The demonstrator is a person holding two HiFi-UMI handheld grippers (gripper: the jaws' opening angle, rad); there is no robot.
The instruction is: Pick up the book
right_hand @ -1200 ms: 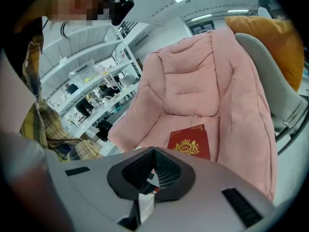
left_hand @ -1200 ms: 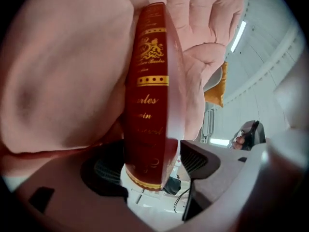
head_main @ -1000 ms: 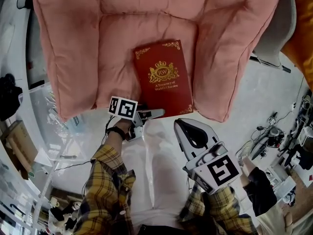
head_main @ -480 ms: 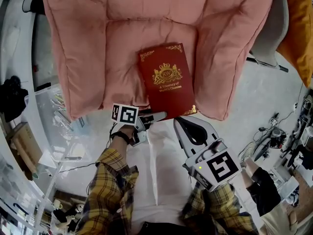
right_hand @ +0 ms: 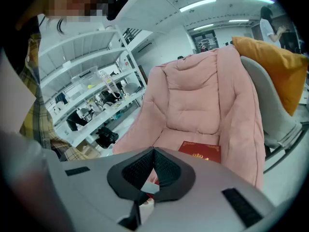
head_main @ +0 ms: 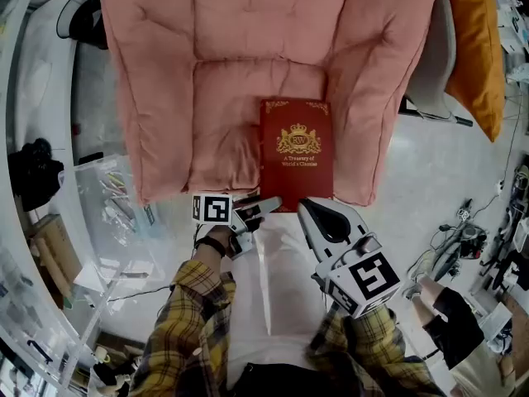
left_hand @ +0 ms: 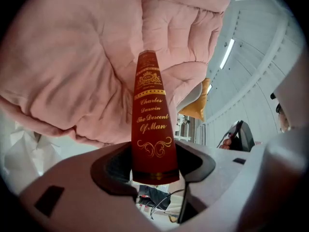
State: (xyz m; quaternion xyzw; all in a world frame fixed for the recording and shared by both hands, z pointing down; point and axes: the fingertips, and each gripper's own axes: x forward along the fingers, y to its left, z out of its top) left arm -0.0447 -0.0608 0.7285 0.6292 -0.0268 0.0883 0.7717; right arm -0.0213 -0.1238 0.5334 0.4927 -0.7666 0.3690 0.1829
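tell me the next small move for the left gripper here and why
Probably lift the left gripper gently upward: its jaws have just been closing on the spine of the red book, which stands between them and lies on the pink cushion.

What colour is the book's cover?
The book is dark red with gold ornaments, seen best in the head view.

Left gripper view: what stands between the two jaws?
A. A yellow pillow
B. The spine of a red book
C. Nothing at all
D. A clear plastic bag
B: the gold-lettered spine of the red book rises between the jaws of the left gripper. The jaws have just been closing, and the pads meet both sides of the spine.
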